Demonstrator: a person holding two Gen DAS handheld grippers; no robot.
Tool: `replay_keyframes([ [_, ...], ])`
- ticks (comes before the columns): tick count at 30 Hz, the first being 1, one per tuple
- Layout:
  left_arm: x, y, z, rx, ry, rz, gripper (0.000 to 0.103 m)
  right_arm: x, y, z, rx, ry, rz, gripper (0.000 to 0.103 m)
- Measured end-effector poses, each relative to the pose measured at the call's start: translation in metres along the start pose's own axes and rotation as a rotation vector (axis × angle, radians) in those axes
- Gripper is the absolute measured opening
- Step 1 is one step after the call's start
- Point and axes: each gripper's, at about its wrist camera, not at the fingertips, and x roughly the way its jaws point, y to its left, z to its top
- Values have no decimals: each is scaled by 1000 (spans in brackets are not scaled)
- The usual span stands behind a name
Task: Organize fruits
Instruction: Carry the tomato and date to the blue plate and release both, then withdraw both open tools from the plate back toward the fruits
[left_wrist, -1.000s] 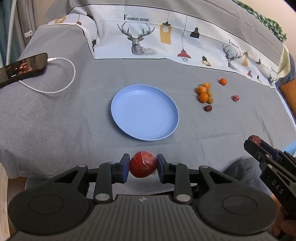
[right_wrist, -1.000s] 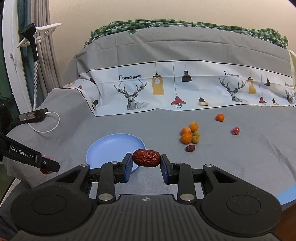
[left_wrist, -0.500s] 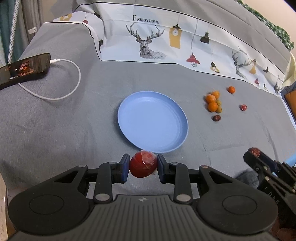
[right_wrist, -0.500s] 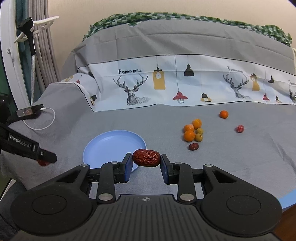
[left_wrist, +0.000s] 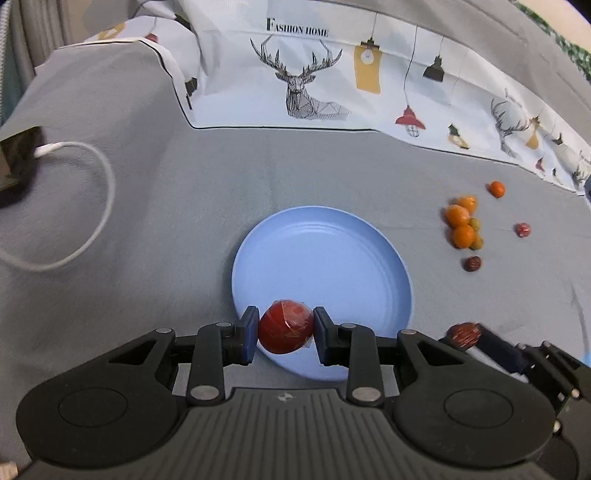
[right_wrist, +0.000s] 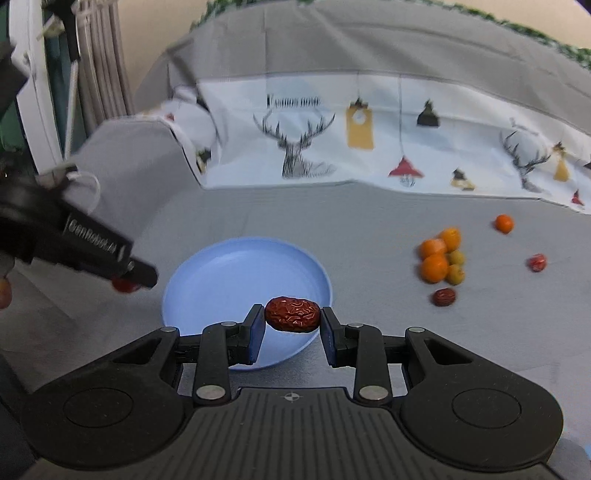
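L gripper (left_wrist: 285, 334) is clamping a wrapped red fruit (left_wrist: 286, 326), R gripper (right_wrist: 291, 320) is pinching a wrinkled date (right_wrist: 292, 314); both are poised, probably, over the blue plate (left_wrist: 332, 240) just ahead for dropping.

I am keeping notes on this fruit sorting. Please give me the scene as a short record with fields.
left tongs: shut on round red wrapped fruit
right tongs: shut on wrinkled red date
blue plate: nothing lying on it
loose fruit on cloth: orange cluster, lone orange, second date, small red wrapped piece
surface: grey cloth
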Motion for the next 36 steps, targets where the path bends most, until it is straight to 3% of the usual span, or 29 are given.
replay_keyframes([
  [10,64,3,13,28,66,51,37,64,16,3,-51,79,19,34],
  [12,71,3,14,39,58,68,66,72,16,4,-58,87,21,34],
  [13,72,3,15,43,49,82,92,75,15,5,-67,91,19,34],
  [14,71,3,15,40,27,98,102,77,16,6,-76,94,15,36],
  [16,61,2,16,45,-28,101,102,76,15,12,-87,97,8,69],
  [18,51,2,15,66,-27,91,102,66,13,14,-85,69,-7,83],
  [23,14,6,-11,74,-8,108,103,10,18,-6,-108,76,56,93],
  [27,-25,9,-45,74,-12,147,103,-37,23,-26,-107,70,56,96],
  [32,-66,11,-74,33,-7,140,103,-78,21,-21,-119,-56,-11,102],
  [36,-92,-1,-86,75,-66,141,103,-108,19,-24,-85,-134,-41,102],
])
